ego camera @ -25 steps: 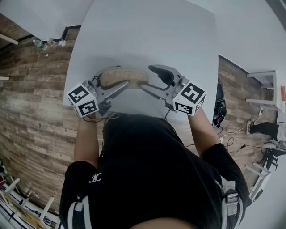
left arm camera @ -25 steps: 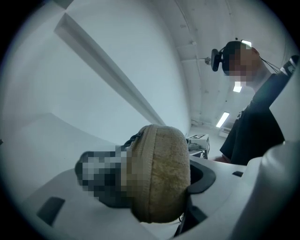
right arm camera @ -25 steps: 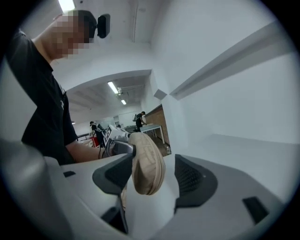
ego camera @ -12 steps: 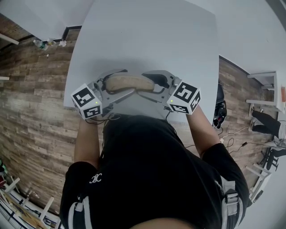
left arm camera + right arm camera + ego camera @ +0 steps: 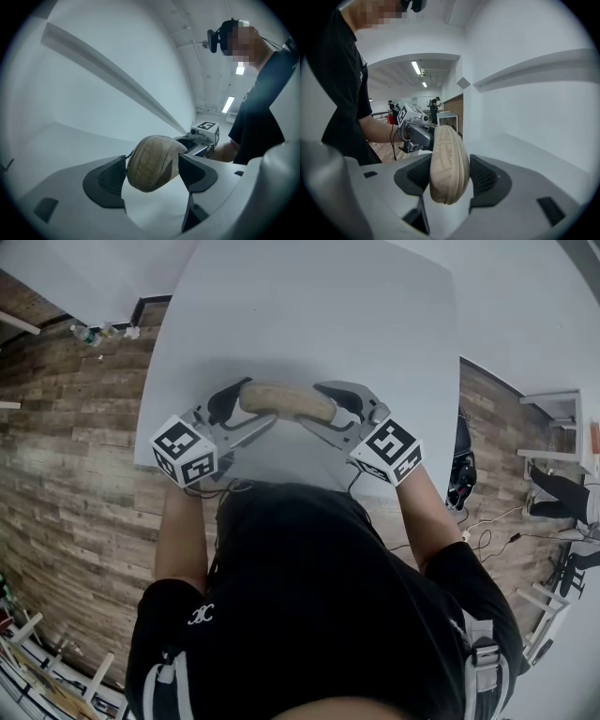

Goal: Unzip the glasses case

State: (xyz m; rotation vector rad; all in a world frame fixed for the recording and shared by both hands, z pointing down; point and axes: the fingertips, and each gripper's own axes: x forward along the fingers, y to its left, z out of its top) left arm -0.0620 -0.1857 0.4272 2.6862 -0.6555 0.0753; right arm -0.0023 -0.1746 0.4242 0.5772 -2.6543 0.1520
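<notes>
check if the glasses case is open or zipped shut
Shut: the glasses case has its two halves pressed together, and no gap shows along the edge in either gripper view.

Classify as an open lab-type workroom. Evidenced by a bare white table (image 5: 309, 324) under both sets of jaws, wood-plank floor (image 5: 66, 456) around it, loose cables (image 5: 484, 538) on the floor right of the jaws, and ceiling strip lights (image 5: 416, 67) with standing people (image 5: 436, 104) at further tables (image 5: 449, 115) far beyond the right gripper (image 5: 450, 187) jaws.

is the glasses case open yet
No, the glasses case is closed, its two halves meeting along the edge in the right gripper view.
</notes>
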